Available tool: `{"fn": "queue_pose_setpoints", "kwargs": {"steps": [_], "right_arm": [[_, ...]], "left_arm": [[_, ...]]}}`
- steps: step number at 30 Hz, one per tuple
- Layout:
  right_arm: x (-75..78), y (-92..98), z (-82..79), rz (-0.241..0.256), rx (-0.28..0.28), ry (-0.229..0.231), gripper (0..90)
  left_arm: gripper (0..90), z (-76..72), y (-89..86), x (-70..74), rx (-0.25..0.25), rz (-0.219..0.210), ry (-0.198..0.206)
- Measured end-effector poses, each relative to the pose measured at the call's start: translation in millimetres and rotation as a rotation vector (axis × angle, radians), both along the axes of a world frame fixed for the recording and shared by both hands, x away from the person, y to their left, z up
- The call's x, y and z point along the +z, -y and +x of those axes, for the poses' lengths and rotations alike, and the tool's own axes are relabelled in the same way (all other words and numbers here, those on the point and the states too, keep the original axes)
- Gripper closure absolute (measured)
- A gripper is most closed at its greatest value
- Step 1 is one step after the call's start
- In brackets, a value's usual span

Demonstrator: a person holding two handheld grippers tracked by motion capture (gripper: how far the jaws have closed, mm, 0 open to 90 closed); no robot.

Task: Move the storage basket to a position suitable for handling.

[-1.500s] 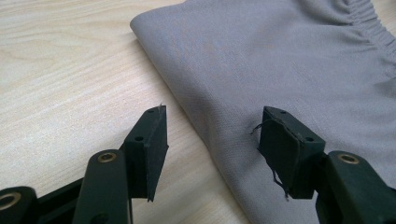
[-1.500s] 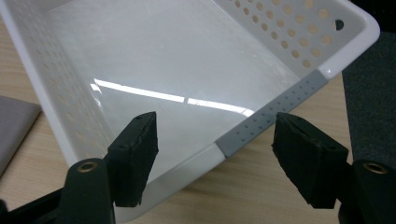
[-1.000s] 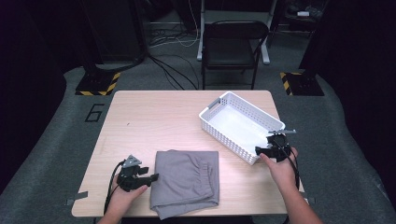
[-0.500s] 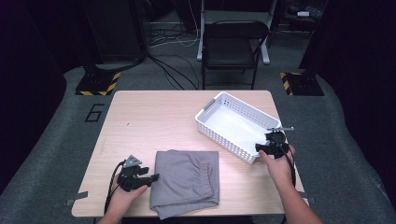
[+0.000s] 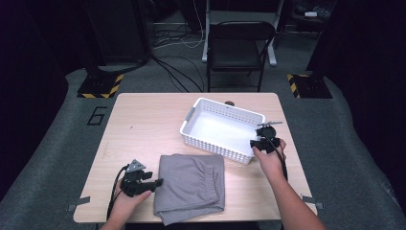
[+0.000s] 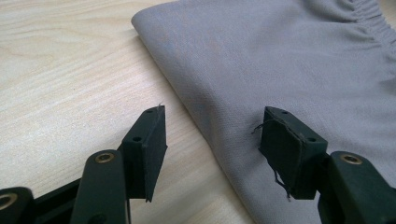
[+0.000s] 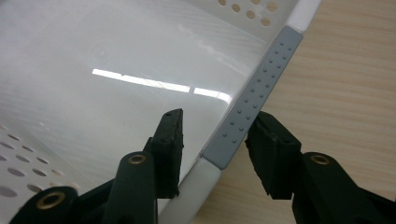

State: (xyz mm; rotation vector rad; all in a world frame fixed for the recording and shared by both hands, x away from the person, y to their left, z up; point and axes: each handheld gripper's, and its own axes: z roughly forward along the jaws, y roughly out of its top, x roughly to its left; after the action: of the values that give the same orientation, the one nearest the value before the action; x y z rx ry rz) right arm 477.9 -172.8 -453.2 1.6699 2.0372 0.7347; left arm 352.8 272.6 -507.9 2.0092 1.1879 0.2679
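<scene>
- On the table (image 5: 143,120), near its front edge, the cloth (image 5: 191,184) is lying folded, and my left gripper (image 5: 152,184) is resting at its left border
- Along that border my left jaws are standing wide, one over bare wood and one over the cloth (image 6: 289,60), with nothing between them yet
- At the right, my right gripper (image 5: 255,143) is straddling the basket (image 5: 218,127) at its near right corner
- Its jaws are standing wide too, one inside and one outside the grey grip strip (image 7: 254,100) on the rim; whether either pad is touching the strip I cannot tell
- I am judging the cloth as soft, light and limp: it is likely to sag and unfold if I am pinching a single layer, so I am aiming for the thick folded edge, taking all the layers at once
- I am judging the basket as stiff, light and rather slick plastic, empty, so it may slide on the wood; the dimpled grey strip is looking like the best place to pinch
- As for looks, the cloth is plain grey, finely woven, with a gathered elastic band showing near its far edge; the basket is white, glossy inside, with perforated walls
</scene>
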Motion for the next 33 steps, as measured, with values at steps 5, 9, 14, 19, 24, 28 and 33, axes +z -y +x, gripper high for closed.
{"fn": "queue_pose_setpoints", "kwargs": {"steps": [5, 9, 14, 19, 24, 28, 33], "right_arm": [[0.3, -15.3, 9.1, -0.006, 0.024, 0.001, 58.0], [1.7, -31.4, 18.3, -0.032, 0.063, -0.007, 58.7], [2.3, -42.9, 27.2, -0.052, 0.080, -0.007, 61.3], [1.6, -51.5, 33.3, -0.051, 0.102, 0.004, 63.7], [1.8, -59.4, 37.0, -0.057, 0.125, 0.002, 66.2], [1.3, -64.8, 37.7, -0.049, 0.134, 0.006, 66.5], [0.8, -67.1, 40.0, -0.052, 0.139, 0.014, 67.6]], "left_arm": [[40.5, -0.7, 1.6, -0.7, 0.014, -0.014, 0.001], [40.5, -1.1, 0.4, 0.2, -0.008, 0.001, -0.008], [40.5, -1.8, 0.7, -0.4, -0.004, 0.002, 0.000], [40.4, -2.2, 0.0, -0.2, -0.009, 0.004, -0.008], [40.4, -2.6, 0.3, -0.6, -0.012, 0.007, -0.012], [40.4, -2.4, 2.0, -1.8, -0.008, 0.004, -0.003], [40.3, -2.9, 1.5, -1.6, -0.009, 0.005, -0.014]]}}
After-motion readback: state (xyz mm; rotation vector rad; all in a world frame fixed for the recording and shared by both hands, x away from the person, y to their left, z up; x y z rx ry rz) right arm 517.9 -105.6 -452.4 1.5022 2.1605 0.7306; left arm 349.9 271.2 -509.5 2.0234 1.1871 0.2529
